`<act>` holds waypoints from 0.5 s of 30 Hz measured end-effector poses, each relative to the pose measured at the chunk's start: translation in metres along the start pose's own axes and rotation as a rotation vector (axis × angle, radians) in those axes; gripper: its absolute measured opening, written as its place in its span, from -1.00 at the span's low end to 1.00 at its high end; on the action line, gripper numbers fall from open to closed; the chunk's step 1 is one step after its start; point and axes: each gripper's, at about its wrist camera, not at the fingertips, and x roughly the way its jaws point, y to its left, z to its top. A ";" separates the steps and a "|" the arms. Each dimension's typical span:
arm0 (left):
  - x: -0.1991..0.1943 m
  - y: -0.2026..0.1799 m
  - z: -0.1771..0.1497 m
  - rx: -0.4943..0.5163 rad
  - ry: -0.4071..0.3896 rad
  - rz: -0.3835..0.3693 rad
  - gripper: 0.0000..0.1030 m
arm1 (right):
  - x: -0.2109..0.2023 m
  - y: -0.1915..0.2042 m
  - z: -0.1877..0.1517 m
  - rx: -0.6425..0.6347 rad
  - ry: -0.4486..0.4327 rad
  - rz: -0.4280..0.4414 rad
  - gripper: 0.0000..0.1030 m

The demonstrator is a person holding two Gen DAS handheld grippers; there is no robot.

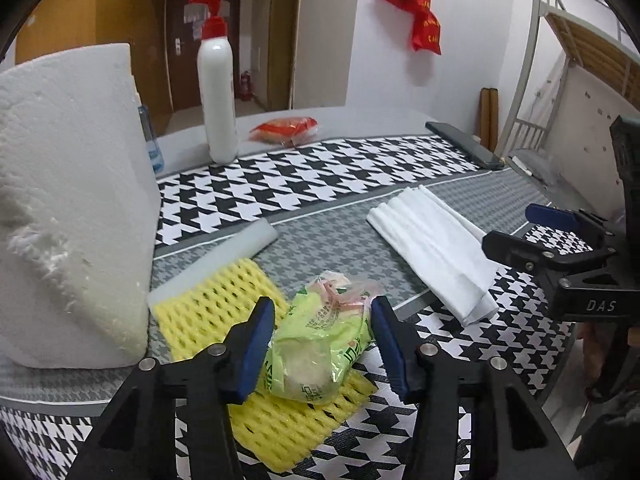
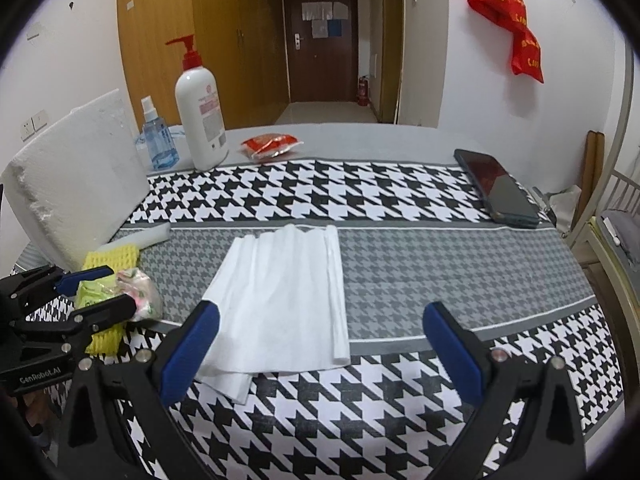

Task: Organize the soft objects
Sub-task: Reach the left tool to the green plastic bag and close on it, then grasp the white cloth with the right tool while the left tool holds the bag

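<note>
A green plastic packet lies on a yellow foam net near the table's front edge. My left gripper has its blue pads against both sides of the packet, shut on it; the right wrist view shows the same grip at its left edge. A white foam strip lies behind the net, beside a big white foam block. A folded white cloth lies flat mid-table. My right gripper hovers open over the cloth's near edge, holding nothing.
A houndstooth cloth covers the table. At the back stand a pump bottle and a blue spray bottle, with a red packet nearby. A dark phone lies at the right edge. A metal bed frame stands to the right.
</note>
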 end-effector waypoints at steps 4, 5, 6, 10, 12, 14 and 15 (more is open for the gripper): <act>-0.001 -0.003 0.000 0.021 0.001 -0.003 -0.13 | 0.006 0.003 0.002 -0.010 0.017 -0.005 0.99; -0.001 -0.003 -0.001 0.021 -0.001 -0.009 -0.16 | 0.007 0.005 0.002 -0.016 0.019 -0.006 0.99; -0.002 -0.003 -0.001 0.019 -0.005 -0.012 -0.18 | 0.008 0.006 0.002 -0.021 0.022 -0.006 0.99; -0.007 0.000 -0.001 0.015 -0.032 -0.020 -0.23 | 0.016 0.011 0.003 -0.035 0.047 -0.030 0.99; -0.010 0.004 0.000 0.002 -0.046 -0.025 -0.24 | 0.022 0.012 0.003 -0.042 0.065 -0.041 0.99; -0.013 0.006 0.001 -0.007 -0.056 -0.037 -0.25 | 0.024 0.015 0.004 -0.053 0.072 -0.049 0.99; -0.013 0.007 0.001 -0.008 -0.058 -0.040 -0.25 | 0.024 0.018 0.005 -0.060 0.070 -0.048 0.99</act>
